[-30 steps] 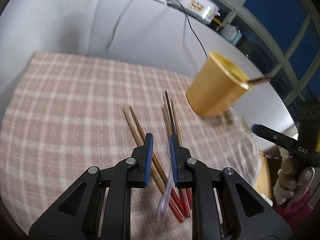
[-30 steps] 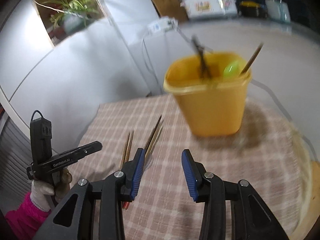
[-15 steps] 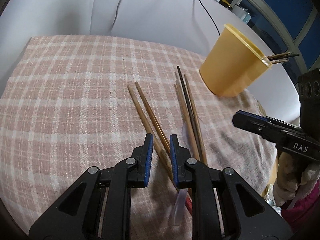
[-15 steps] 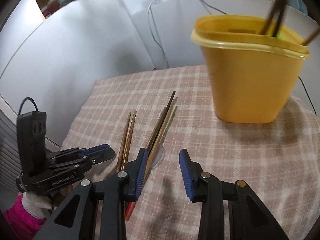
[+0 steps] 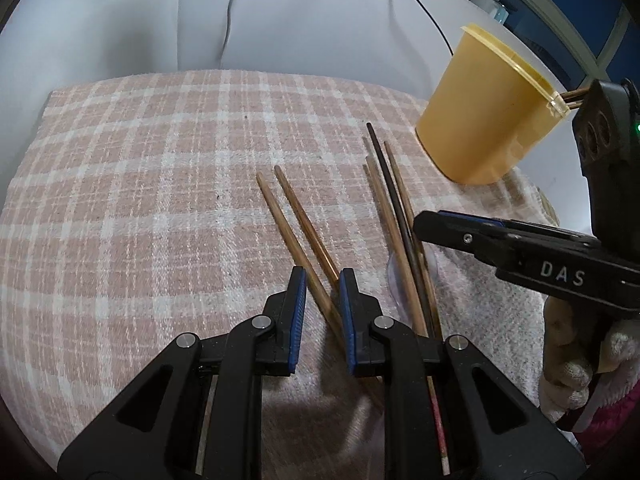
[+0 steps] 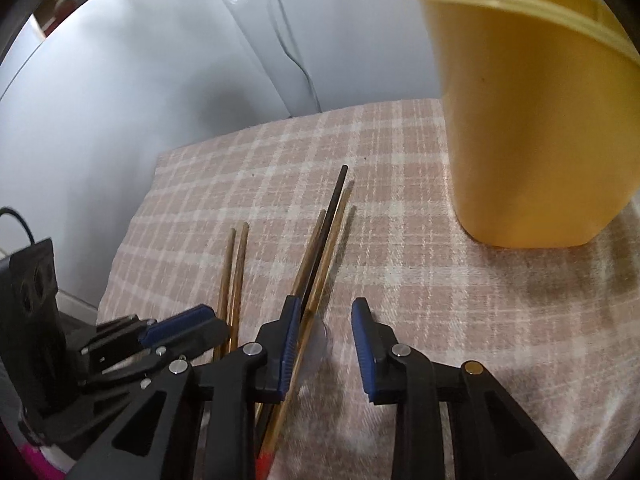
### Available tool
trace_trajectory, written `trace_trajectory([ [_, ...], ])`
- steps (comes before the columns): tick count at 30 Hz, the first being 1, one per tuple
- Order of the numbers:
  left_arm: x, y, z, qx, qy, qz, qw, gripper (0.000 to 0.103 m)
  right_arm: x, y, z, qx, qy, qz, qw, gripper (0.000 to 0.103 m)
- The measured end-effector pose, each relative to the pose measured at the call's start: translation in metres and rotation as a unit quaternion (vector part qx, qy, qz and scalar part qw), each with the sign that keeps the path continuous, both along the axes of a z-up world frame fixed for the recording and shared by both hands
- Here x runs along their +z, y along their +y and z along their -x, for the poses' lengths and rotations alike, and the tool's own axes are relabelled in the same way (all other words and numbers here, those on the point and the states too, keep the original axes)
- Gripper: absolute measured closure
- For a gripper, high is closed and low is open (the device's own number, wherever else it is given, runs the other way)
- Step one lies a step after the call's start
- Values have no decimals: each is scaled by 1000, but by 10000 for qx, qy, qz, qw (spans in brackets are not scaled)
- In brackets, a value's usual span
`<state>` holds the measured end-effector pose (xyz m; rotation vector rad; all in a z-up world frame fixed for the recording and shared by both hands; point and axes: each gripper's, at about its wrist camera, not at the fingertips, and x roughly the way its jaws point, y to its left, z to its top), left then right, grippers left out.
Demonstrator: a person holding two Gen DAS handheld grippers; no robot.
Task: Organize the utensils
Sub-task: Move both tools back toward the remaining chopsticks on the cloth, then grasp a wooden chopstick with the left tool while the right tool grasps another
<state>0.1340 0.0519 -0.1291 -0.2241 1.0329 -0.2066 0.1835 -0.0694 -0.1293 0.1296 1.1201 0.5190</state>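
Note:
Two brown wooden chopsticks (image 5: 298, 220) lie side by side on the pink checked cloth (image 5: 140, 200). My left gripper (image 5: 323, 280) is open just above their near ends, a finger on each side. A second bundle of several chopsticks (image 5: 394, 208), one dark, lies to the right over a clear plastic spoon (image 5: 394, 280). My right gripper (image 6: 326, 308) is open and low over that bundle (image 6: 324, 236); its left finger (image 6: 290, 320) is beside the sticks. The yellow cup (image 5: 486, 114) stands at the far right and holds a few chopsticks.
The cloth covers a small round table against a white wall. A cable (image 5: 424, 12) hangs down the wall behind the cup. The yellow cup (image 6: 536, 120) looms close on the right in the right wrist view. The cloth's edge drops off at right (image 5: 536, 200).
Both grippers have come lower and closer to the chopsticks. The left now straddles the brown pair; the right has dropped from near the cup down to the bundle.

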Motion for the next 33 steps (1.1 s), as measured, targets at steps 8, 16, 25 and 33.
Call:
trace_trajectory([
  [8, -2, 9, -5, 43, 17, -53, 10000, 88, -6, 8, -12, -57, 104, 76, 9999, 86],
  [16, 3, 16, -2, 9, 52, -93, 9999, 88, -10, -4, -15, -161, 216, 97, 9996, 94],
  [25, 4, 23, -33, 123, 403, 143, 9990, 87, -8, -10, -13, -85, 182, 135, 9997, 94],
  [33, 5, 38, -38, 232, 449, 369, 9980, 96, -1, -4, -10, -86, 144, 105, 9998, 98],
])
